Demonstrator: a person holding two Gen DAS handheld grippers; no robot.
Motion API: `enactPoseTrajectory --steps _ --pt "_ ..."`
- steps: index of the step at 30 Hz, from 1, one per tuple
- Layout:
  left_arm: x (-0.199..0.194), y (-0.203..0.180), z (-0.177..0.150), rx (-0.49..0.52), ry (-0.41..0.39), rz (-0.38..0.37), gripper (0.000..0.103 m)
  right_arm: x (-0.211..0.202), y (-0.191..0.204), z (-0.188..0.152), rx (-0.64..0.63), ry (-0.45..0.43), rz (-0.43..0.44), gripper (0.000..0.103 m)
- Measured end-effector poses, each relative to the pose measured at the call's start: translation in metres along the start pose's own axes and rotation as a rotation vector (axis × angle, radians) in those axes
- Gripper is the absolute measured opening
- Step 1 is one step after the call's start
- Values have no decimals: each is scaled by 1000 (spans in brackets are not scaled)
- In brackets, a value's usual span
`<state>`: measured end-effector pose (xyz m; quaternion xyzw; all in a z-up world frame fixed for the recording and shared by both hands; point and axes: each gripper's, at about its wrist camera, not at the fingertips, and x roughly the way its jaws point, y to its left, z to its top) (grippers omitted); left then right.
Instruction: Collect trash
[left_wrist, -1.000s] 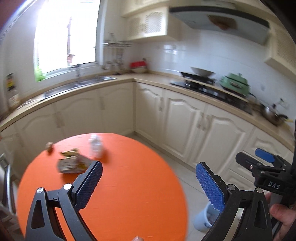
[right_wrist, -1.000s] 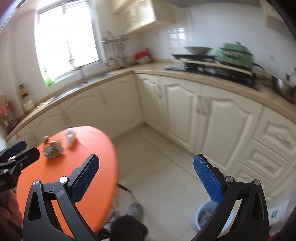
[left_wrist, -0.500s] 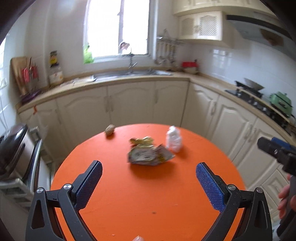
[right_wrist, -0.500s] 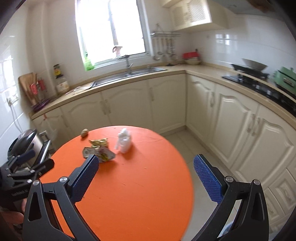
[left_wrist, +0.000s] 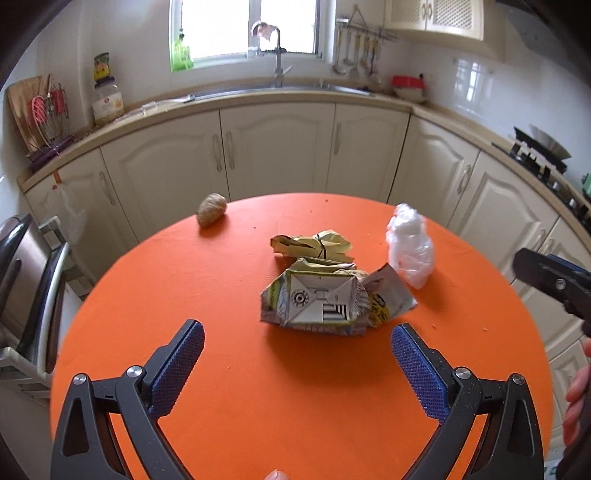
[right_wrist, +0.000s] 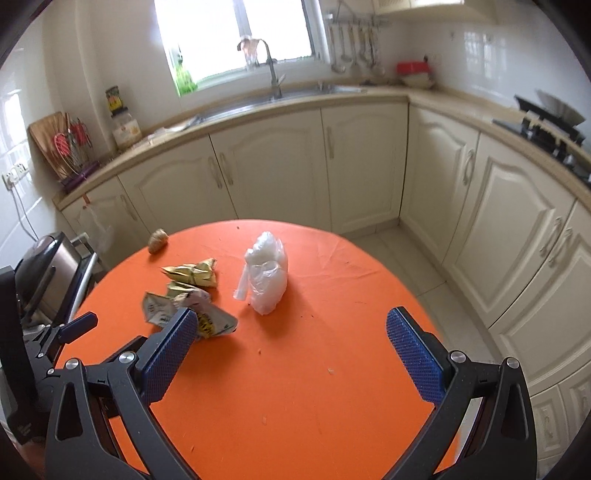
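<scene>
On the round orange table (left_wrist: 258, 387) lie a crushed carton (left_wrist: 314, 302), a crumpled yellow wrapper (left_wrist: 314, 242), a white plastic bag (left_wrist: 410, 251) and a small brown lump (left_wrist: 211, 214). My left gripper (left_wrist: 295, 354) is open and empty, a little short of the carton. My right gripper (right_wrist: 288, 343) is open and empty, above the table in front of the plastic bag (right_wrist: 266, 273). The carton (right_wrist: 173, 306) sits just beyond its left finger, with the wrapper (right_wrist: 194, 273) and the lump (right_wrist: 158, 240) farther back.
Cream kitchen cabinets (left_wrist: 277, 147) and a counter with a sink (left_wrist: 273, 86) curve behind the table. A stove (left_wrist: 543, 151) is at the right. A dark appliance on a rack (left_wrist: 18, 277) stands left of the table. Tiled floor (right_wrist: 406, 254) lies right of the table.
Both grippers have swung left from the cabinets and floor towards the table and come closer to the trash. Both stay open.
</scene>
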<state>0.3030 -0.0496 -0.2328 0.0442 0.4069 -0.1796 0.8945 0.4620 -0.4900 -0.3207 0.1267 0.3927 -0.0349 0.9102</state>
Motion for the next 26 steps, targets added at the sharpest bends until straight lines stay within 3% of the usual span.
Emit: enactPoseTrajectory --steps 11,13,20,24,26 --pt "83 4 34 -41 57 -28 97 91 6 22 1 105 31 103" --pt "92 7 36 -48 66 -45 86 92 7 23 5 100 36 103" --pt "87 22 24 -34 58 -59 81 74 19 -3 -18 140 202 103" --pt "85 37 17 -38 71 -58 60 79 36 -14 -73 162 224 99" --pt "83 41 16 -40 71 -62 55 80 44 -15 -95 153 222 99"
